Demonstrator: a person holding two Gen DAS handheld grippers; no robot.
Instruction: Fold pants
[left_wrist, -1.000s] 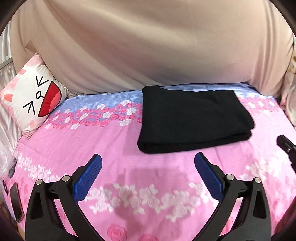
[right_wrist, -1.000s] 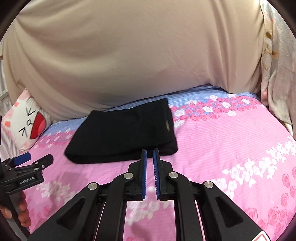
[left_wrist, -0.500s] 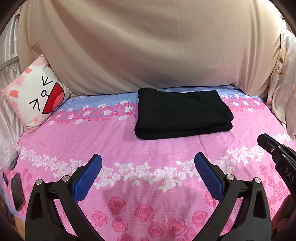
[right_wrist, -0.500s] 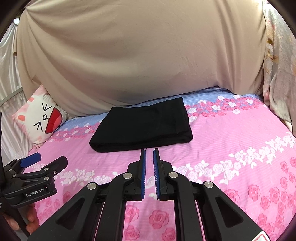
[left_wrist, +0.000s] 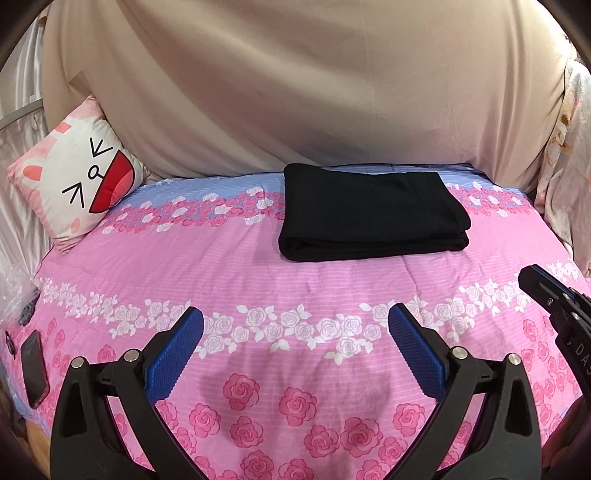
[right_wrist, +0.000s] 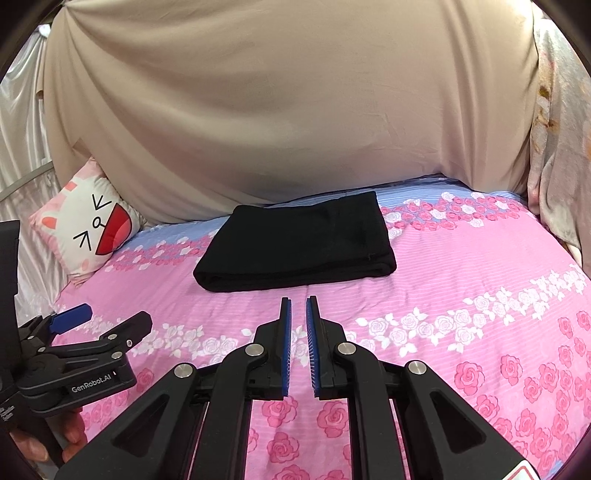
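The black pants (left_wrist: 371, 216) lie folded into a flat, neat rectangle of stacked layers on the far half of the pink rose-print bed (left_wrist: 258, 280), the rounded fold edge facing the cameras.

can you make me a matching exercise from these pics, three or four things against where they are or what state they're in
Things:
1. pants
2. pillow
3. left tool
4. right tool

Places or states:
A. propped at the bed's left edge
B. jaws wide apart, empty
C. folded, lying flat near the far edge of the bed
D. jaws nearly together, nothing between them

Pairs: 1-C, 2-A, 3-B, 4-D
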